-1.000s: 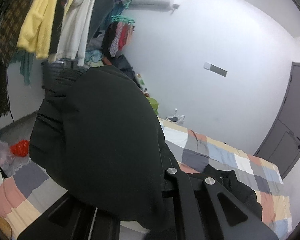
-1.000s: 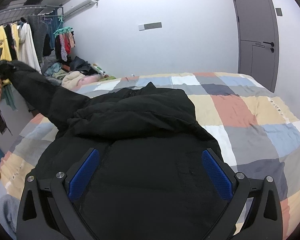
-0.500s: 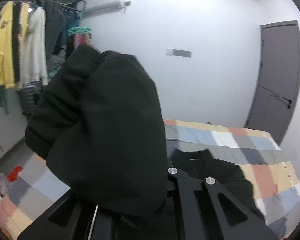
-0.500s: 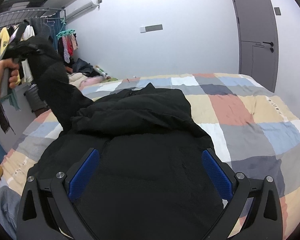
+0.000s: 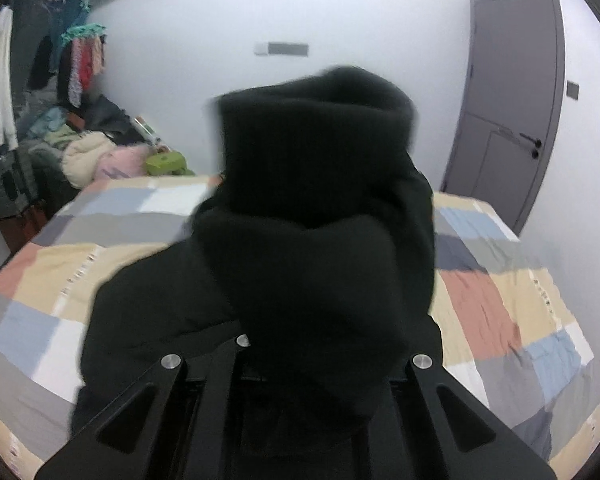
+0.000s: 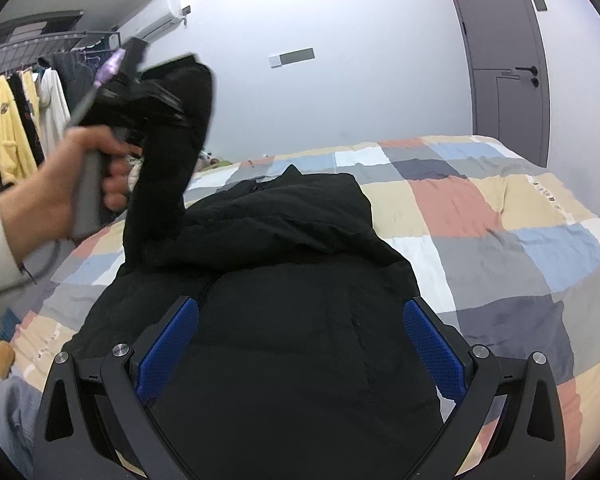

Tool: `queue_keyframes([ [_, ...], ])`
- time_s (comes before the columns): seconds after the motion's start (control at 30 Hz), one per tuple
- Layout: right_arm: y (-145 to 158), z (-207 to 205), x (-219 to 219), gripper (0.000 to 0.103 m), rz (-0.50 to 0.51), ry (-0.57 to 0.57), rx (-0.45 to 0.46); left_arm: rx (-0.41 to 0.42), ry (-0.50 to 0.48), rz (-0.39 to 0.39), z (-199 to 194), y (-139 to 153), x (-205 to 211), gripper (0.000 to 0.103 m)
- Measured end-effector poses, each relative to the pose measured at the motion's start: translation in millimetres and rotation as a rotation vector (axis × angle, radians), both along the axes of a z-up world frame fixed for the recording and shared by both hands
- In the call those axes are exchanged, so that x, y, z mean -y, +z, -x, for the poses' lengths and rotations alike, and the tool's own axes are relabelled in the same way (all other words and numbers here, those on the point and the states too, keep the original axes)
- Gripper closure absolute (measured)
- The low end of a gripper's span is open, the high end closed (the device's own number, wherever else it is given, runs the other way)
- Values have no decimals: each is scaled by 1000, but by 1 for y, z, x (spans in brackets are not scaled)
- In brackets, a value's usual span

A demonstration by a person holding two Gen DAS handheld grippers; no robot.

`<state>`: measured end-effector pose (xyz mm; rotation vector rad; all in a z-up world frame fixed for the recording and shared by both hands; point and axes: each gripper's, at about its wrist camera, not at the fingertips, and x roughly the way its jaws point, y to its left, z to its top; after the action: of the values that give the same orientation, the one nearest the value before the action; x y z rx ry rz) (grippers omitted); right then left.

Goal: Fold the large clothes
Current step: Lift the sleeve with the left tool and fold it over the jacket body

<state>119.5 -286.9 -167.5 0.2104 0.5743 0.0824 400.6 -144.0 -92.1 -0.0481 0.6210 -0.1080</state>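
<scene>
Jacket [image 6: 284, 280] on bed [image 6: 500, 216], clothes rack [image 6: 28, 92] left, door [image 6: 500, 60] behind right

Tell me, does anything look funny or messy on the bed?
Only one thing: the black puffy jacket lies spread on the checked patchwork bedspread, but one black sleeve sticks up in the air, pinched in the left gripper. That belongs to folding. Nothing looks spilled or torn.

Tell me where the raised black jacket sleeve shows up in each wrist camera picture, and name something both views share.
Left wrist view: the sleeve fills the centre, bunched up right in front of the left gripper, which is shut on it.
Right wrist view: the sleeve stands upper left, rising from the jacket to the gripper held in the left hand.
Shared landmark: the grey door, right of the sleeve in both.
</scene>
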Motion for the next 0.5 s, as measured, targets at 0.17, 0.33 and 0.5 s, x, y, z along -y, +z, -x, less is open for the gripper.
queue_keyframes([
  [0.17, -4, 1, 7, 0, -20, 6, 12, -69, 1, 32, -16, -52, 21, 93],
  [0.33, -18, -11, 9, 0, -20, 32, -22, -121, -2, 25, -23, -85, 35, 92],
  [0.5, -22, -17, 9, 0, -58, 42, -36, -174, -36, -31, -23, -104, 55, 66],
])
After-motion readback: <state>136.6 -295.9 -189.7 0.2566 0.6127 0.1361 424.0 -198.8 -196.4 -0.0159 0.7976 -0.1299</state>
